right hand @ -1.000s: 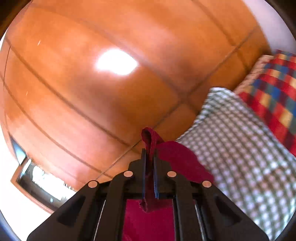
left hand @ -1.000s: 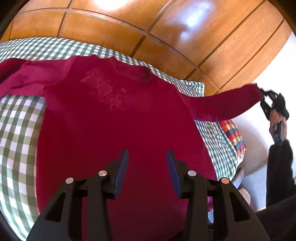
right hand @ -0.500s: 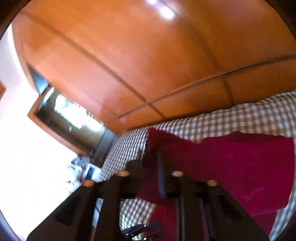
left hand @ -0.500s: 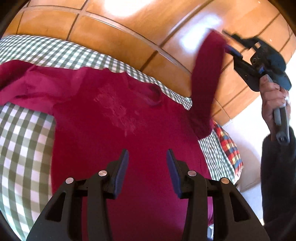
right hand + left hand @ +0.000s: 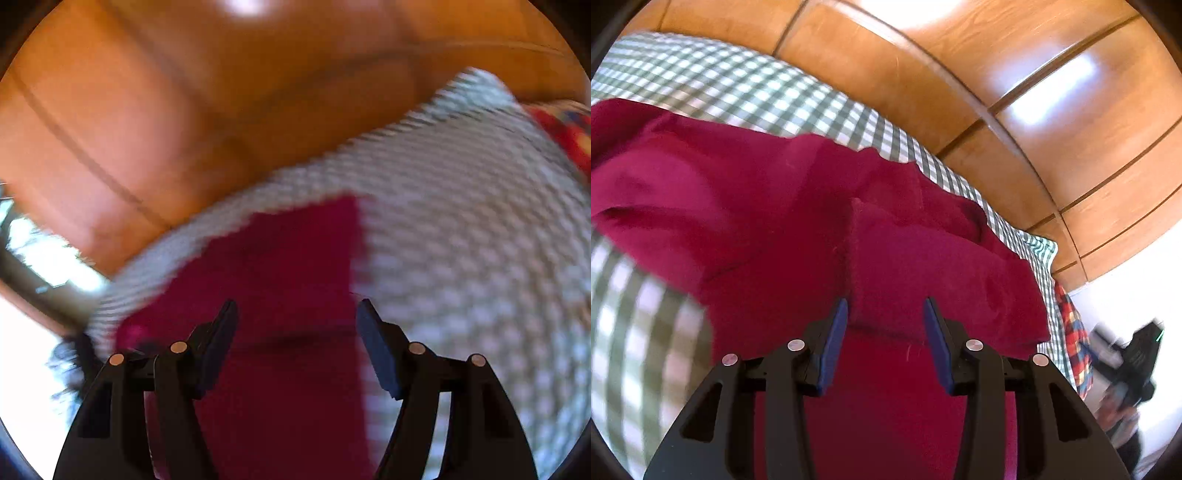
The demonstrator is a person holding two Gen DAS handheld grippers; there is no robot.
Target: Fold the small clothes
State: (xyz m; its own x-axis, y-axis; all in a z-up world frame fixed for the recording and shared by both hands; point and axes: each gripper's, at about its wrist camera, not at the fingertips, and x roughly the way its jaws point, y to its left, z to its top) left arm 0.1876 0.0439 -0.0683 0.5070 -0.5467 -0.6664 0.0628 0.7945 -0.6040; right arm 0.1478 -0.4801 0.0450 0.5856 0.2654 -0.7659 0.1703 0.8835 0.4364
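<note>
A dark red sweater (image 5: 757, 206) lies spread on a green and white checked bedcover (image 5: 746, 88). One sleeve (image 5: 923, 266) lies folded across its body, its end just beyond my left gripper (image 5: 884, 332), which hovers low over the cloth, open and holding nothing. In the left wrist view my right gripper (image 5: 1134, 354) is a blur at the far right, off the bed's edge, in a person's hand. In its own blurred view the right gripper (image 5: 295, 332) has its jaws opening, with nothing between them, above the sweater (image 5: 288, 258) and the bedcover (image 5: 461, 221).
Glossy wooden wardrobe panels (image 5: 1034, 92) rise behind the bed. A red, blue and yellow plaid blanket (image 5: 1071, 332) hangs at the bed's right edge. In the right wrist view a bright window (image 5: 37, 258) shows at the left.
The right gripper swung the sleeve up and over onto the sweater's body, let it go and dropped away to the right. The left gripper came closer to the cloth.
</note>
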